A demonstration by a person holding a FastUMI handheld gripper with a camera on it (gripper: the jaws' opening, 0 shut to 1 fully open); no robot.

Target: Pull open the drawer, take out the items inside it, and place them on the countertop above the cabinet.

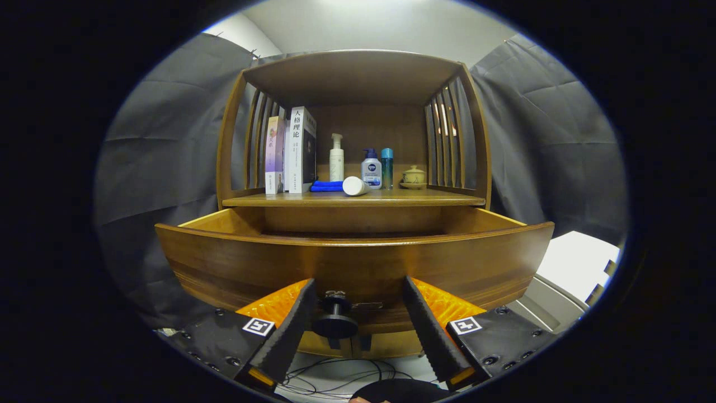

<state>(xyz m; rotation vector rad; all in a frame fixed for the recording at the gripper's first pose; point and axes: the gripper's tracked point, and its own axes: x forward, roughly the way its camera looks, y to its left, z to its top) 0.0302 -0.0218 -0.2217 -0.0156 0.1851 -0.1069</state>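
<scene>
The drawer [352, 263] stands pulled out from the wooden cabinet [358, 84], its curved front filling the middle of the frame — and from this low angle its inside is hidden, so what lies in it cannot be told. Low in the frame, the gripper [358, 319] sits with its fingers spread wide, one on each side of the dark round knob [334, 320] on the drawer front. The knob sits in the gap, closer to the left finger, and neither finger is pressing on it.

Above the drawer, the countertop [436, 197] is already busy (a proper little line-up). At centre left stand two upright books [291, 151], just right of them a flat blue cloth [326, 186], and a white cylinder [354, 186] lies on its side near the front edge. Behind those — a tall white pump bottle [336, 159], a squat pump bottle with a blue top [371, 169], a slim teal bottle [387, 167] and a small lidded cup on a saucer [414, 177] further right. Loose cables [341, 375] trail on the floor at bottom centre, under the drawer.
</scene>
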